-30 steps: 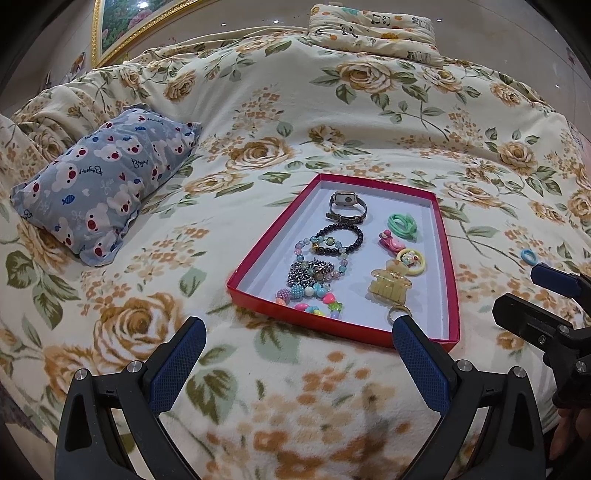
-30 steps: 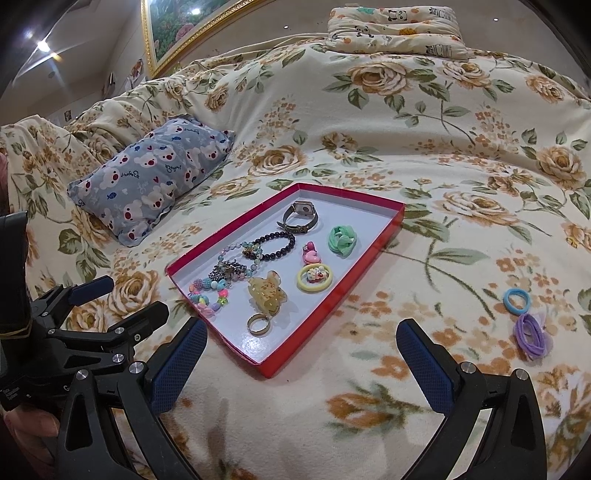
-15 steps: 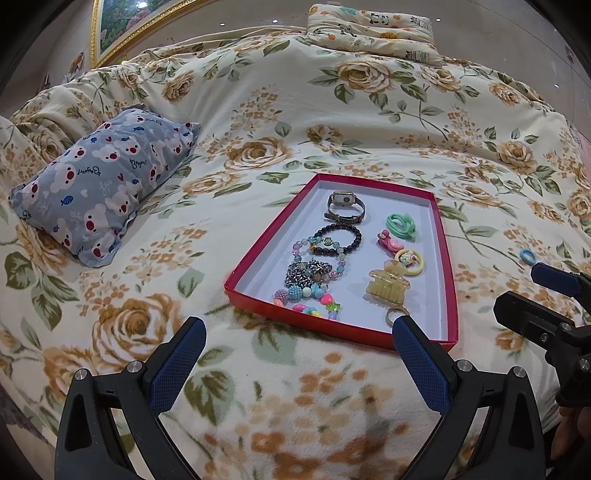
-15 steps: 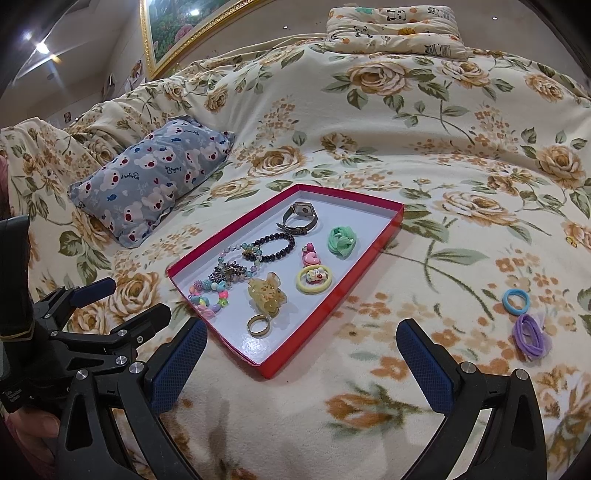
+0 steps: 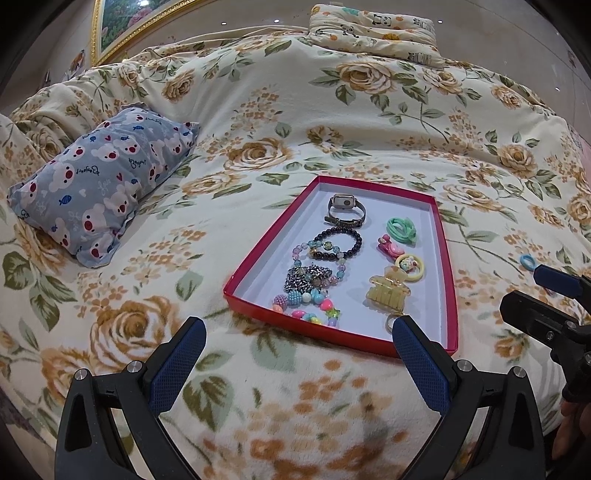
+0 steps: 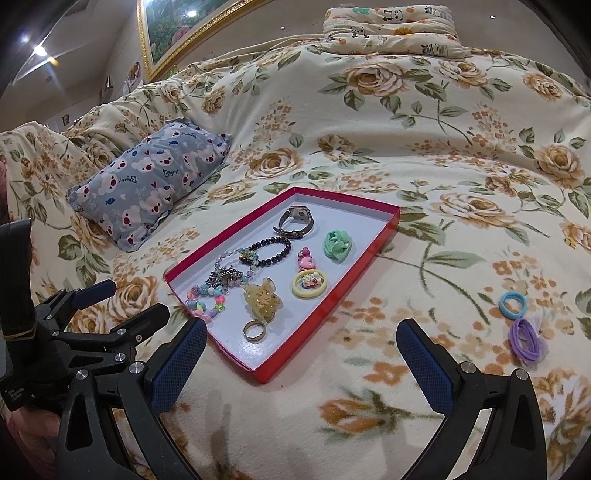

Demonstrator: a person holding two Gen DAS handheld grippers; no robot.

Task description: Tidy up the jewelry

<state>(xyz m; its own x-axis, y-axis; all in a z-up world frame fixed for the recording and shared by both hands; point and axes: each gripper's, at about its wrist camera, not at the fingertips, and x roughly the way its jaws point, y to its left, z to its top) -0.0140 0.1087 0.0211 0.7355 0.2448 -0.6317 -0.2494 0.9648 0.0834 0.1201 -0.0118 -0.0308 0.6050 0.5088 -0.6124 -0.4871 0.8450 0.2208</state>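
A red tray (image 5: 448, 258) (image 6: 365, 258) lies on the floral bedspread and holds a watch (image 5: 345, 208) (image 6: 295, 219), a black bead bracelet (image 5: 340, 243), a green hair tie (image 6: 338, 245), a yellow ring with a charm (image 6: 309, 284), an amber hair claw (image 5: 388, 291) (image 6: 263, 301), a gold ring (image 6: 254, 329) and colourful beads (image 5: 306, 306). A blue hair tie (image 6: 512, 304) (image 5: 528, 262) and a purple one (image 6: 524, 341) lie on the bedspread right of the tray. My left gripper (image 5: 295, 354) is open and empty in front of the tray. My right gripper (image 6: 301, 354) is open and empty near the tray's front corner.
A grey pillow with bear prints (image 5: 99, 181) (image 6: 151, 181) lies left of the tray. A folded patterned cushion (image 5: 373, 33) sits at the far end of the bed. A gold picture frame (image 6: 192, 29) hangs behind.
Both views have shifted only slightly. Nothing was taken hold of or moved.
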